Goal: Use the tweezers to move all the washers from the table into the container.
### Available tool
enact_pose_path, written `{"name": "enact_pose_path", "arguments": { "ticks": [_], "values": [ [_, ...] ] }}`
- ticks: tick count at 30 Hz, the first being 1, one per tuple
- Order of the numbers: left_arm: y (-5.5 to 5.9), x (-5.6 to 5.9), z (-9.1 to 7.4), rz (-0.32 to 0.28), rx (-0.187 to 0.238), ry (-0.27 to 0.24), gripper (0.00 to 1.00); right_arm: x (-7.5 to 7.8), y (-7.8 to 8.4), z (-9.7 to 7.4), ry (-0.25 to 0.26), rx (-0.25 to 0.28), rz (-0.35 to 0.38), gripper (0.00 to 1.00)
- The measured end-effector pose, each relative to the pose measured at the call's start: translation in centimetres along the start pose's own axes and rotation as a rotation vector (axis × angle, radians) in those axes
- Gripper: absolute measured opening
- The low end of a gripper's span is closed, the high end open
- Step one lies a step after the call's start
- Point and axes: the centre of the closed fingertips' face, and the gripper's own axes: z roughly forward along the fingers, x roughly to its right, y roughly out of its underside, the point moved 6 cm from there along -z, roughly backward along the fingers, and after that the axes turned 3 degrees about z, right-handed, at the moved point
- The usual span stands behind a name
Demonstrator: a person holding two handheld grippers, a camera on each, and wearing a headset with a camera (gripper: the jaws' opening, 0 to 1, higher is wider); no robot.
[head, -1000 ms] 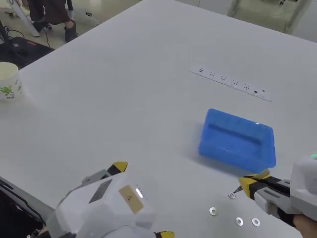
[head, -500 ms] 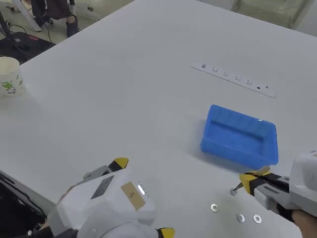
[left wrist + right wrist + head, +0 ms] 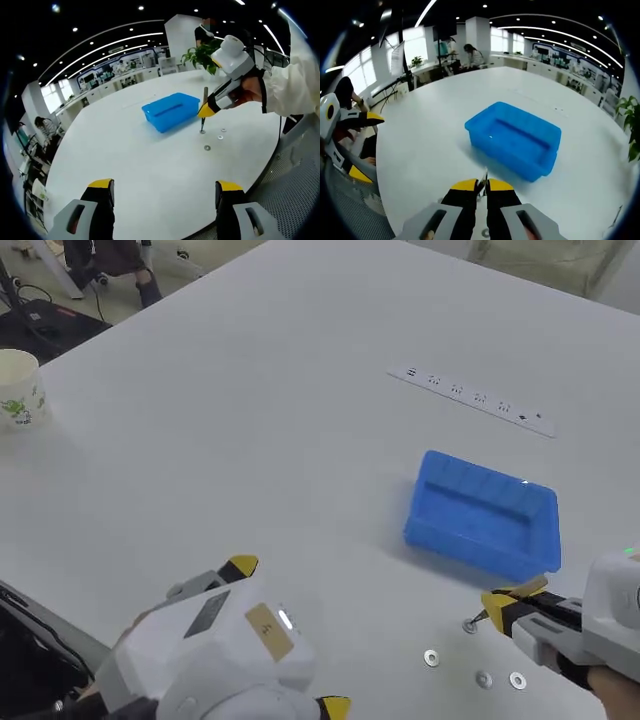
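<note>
Though the head camera has drifted a little over the last second, little has moved on the table [image 3: 250,440]. The right claw [image 3: 512,603] is clamped on the tweezers [image 3: 202,123], its jaws nearly touching with the thin blades pinched between them. The tweezer tip has crept a shade closer and now sits right at the washer [image 3: 469,626] nearest the container [image 3: 470,543]. That washer lies in the same spot on the table, just in front of the container's near wall. I cannot tell whether the tip is pinching it or merely touching it, because it is too small. Three more washers [image 3: 431,658] lie loose nearby, further from the container and closer to the person, and none has shifted. The container looks empty in the right gripper view.

The left claw [image 3: 165,192] hangs idle at the near edge of the table, jaws spread wide and holding nothing, well apart from the work.

By my reading the task is at its very start. The first pickup is being lined up, not completed, and all four washers are left to carry over. The small creep suggests fine aiming. A flat washer on a smooth top may skid away if the tip pushes instead of straddling its edge.
</note>
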Motion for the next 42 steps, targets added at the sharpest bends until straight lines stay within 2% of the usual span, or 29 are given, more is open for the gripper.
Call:
{"name": "enact_pose_path", "arguments": {
  "ticks": [3, 8, 12, 26, 35, 40, 42],
  "values": [
    [0.0, 0.0, 0.0, -0.001, 0.001, -0.001, 0.84, -0.1, -0.1, -0.1, -0.007, -0.016, 0.024, 0.03],
    [0.0, 0.0, 0.0, -0.003, 0.000, -0.004, 0.84, -0.4, 0.1, -0.3, -0.001, -0.024, -0.002, 0.03],
    [0.0, 0.0, 0.0, -0.002, -0.001, -0.004, 0.84, -0.3, 0.1, -0.3, -0.005, -0.028, 0.033, 0.04],
    [0.1, 0.0, 0.0, -0.001, -0.005, -0.007, 0.84, -1.2, -0.1, -1.0, -0.008, -0.025, 0.051, 0.04],
    [0.1, 0.0, 0.0, -0.001, -0.008, -0.008, 0.84, -0.9, 0.2, -0.5, -0.009, -0.027, 0.059, 0.04],
    [0.1, 0.0, 0.0, 0.000, -0.009, -0.006, 0.84, -0.9, 0.6, -0.3, -0.001, -0.033, 0.032, 0.03],
    [0.1, 0.0, 0.0, 0.001, -0.009, -0.006, 0.84, -0.8, 0.8, -0.4, 0.015, -0.017, 0.004, 0.03]
  ]
}}
